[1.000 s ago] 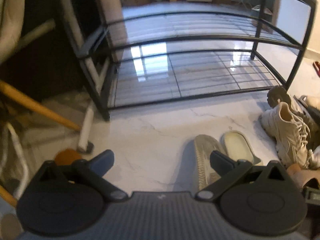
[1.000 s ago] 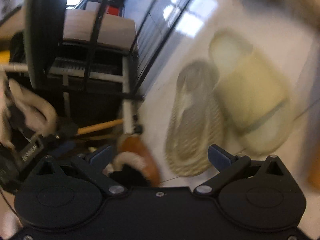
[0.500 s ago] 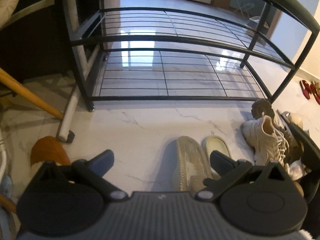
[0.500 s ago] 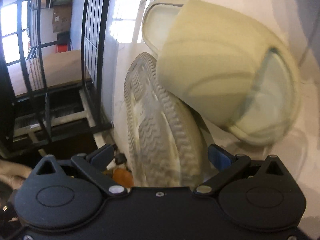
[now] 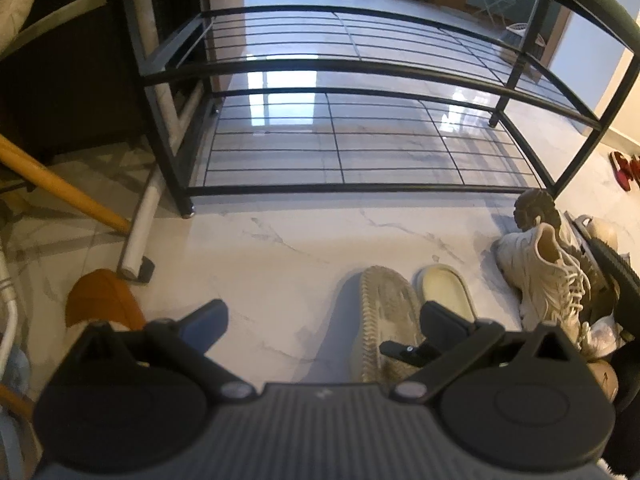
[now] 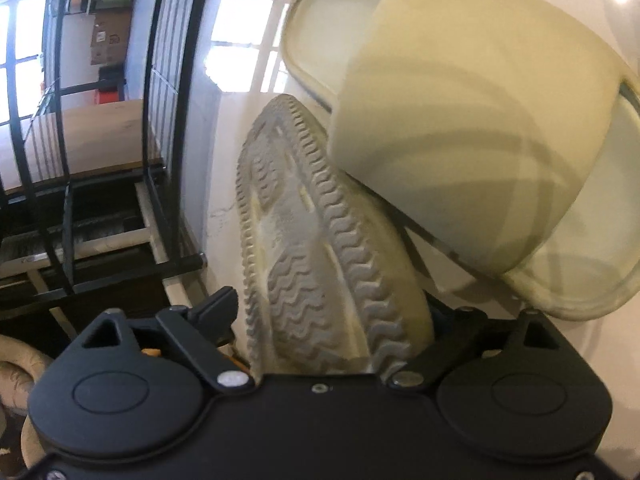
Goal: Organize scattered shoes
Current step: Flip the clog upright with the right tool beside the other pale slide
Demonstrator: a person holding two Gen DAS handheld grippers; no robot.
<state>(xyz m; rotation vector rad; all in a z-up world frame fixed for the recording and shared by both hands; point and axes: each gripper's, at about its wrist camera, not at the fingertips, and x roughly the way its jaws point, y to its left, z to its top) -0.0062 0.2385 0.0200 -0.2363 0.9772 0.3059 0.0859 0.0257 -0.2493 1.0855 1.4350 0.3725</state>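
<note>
A beige slipper [image 6: 320, 240] lies sole-up on the marble floor, its grey zigzag tread facing me. A pale yellow slide [image 6: 460, 120] rests beside it, leaning over its edge. My right gripper [image 6: 332, 316] straddles the heel end of the overturned slipper and its jaws are closing. The left fingertip [image 6: 218, 312] stands just off the sole's edge; the other finger is hidden behind the sole. In the left wrist view the same slipper [image 5: 384, 312] and slide [image 5: 444, 292] lie in front of the black shoe rack [image 5: 360, 192]. My left gripper [image 5: 320, 320] hovers open above the floor, holding nothing.
A white laced sneaker [image 5: 544, 276] and a dark shoe [image 5: 536, 208] are piled at the right. An orange slipper [image 5: 100, 300] lies at the left near a white pole foot [image 5: 136, 268] and a wooden handle [image 5: 60, 184]. Red sandals [image 5: 624, 164] sit far right.
The right gripper dropped toward the overturned slipper and rolled; the sole now fills the gap between its narrowing jaws. The left view tilted a little; the left gripper stayed open.
</note>
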